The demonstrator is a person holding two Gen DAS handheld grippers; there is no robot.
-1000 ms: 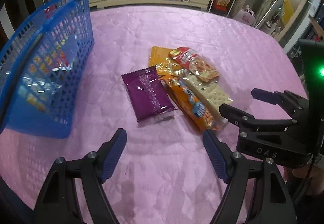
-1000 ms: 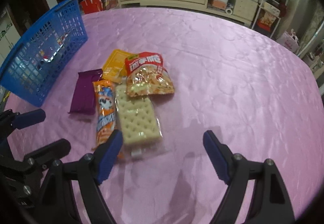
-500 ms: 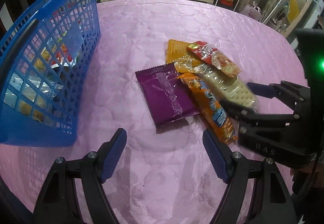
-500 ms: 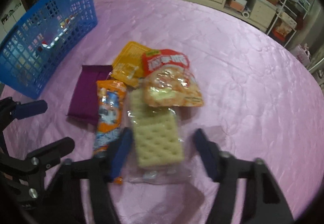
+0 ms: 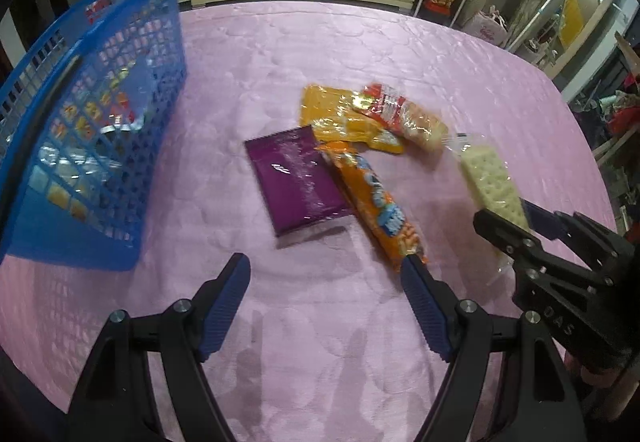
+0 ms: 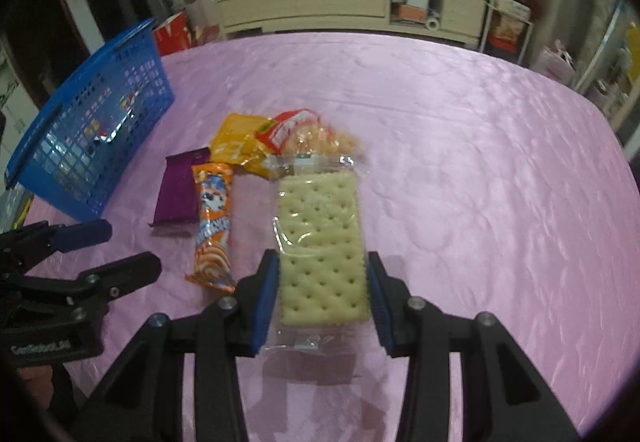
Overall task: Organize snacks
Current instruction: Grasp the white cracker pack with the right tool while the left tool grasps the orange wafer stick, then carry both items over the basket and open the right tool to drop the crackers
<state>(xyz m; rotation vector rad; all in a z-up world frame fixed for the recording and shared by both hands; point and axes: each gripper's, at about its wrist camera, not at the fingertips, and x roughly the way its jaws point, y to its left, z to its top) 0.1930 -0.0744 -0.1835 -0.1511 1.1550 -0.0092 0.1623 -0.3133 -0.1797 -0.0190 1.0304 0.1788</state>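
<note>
Since a second ago the right gripper (image 6: pixel 322 296) has come in and clamped its pads on the sides of the cracker pack (image 6: pixel 322 242), which now hangs lifted clear of the pile. The left gripper (image 5: pixel 326 306) hovers wide apart and empty above the pink tablecloth (image 5: pixel 400 54). The blue basket (image 5: pixel 92 114) already holds some packets; the purple packet (image 5: pixel 296 182), orange packet (image 5: pixel 376 202), yellow packet (image 5: pixel 332 114) and red bag (image 5: pixel 404 114) lie outside it, so most sorting seems left
</note>
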